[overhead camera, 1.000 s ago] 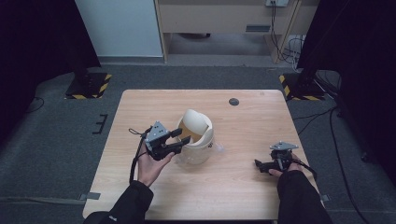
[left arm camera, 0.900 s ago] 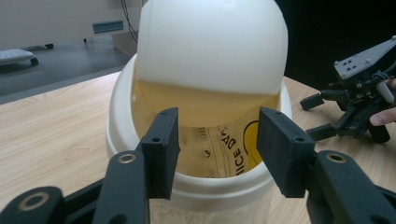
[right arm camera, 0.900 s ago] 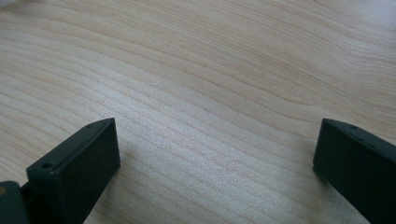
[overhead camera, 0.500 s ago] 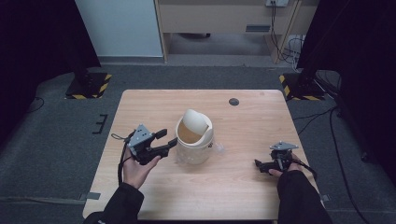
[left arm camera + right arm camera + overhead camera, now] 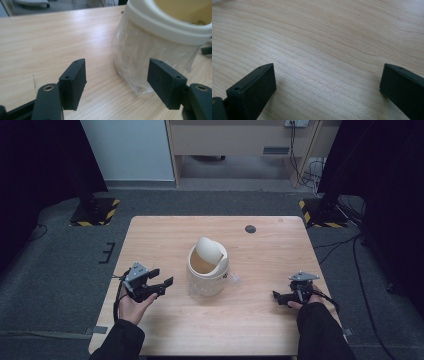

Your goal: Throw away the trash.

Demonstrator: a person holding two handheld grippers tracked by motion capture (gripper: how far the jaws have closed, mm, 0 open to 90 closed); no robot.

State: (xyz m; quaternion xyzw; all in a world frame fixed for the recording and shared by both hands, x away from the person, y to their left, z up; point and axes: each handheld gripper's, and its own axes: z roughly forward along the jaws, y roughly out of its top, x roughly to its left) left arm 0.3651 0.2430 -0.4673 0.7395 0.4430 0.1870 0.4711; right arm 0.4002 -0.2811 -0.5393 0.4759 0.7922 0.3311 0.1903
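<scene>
Bin (image 5: 207, 270) mid-table, black disc (image 5: 250, 229) behind, left tongs (image 5: 161, 286) beside

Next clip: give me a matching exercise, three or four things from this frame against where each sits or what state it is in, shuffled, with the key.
Things:
1. left tool
2. right tool
3. small bin
4. dark round spot

Places or states:
A. mid-table, cream, swing lid tipped, clear liner hanging down its outside
B. near the table's right edge, jaws open over bare wood
C. on the tabletop near the far edge
D. beside the bin on its left, jaws open, nothing between them

Pairs: 1-D, 2-B, 3-A, 4-C
</scene>
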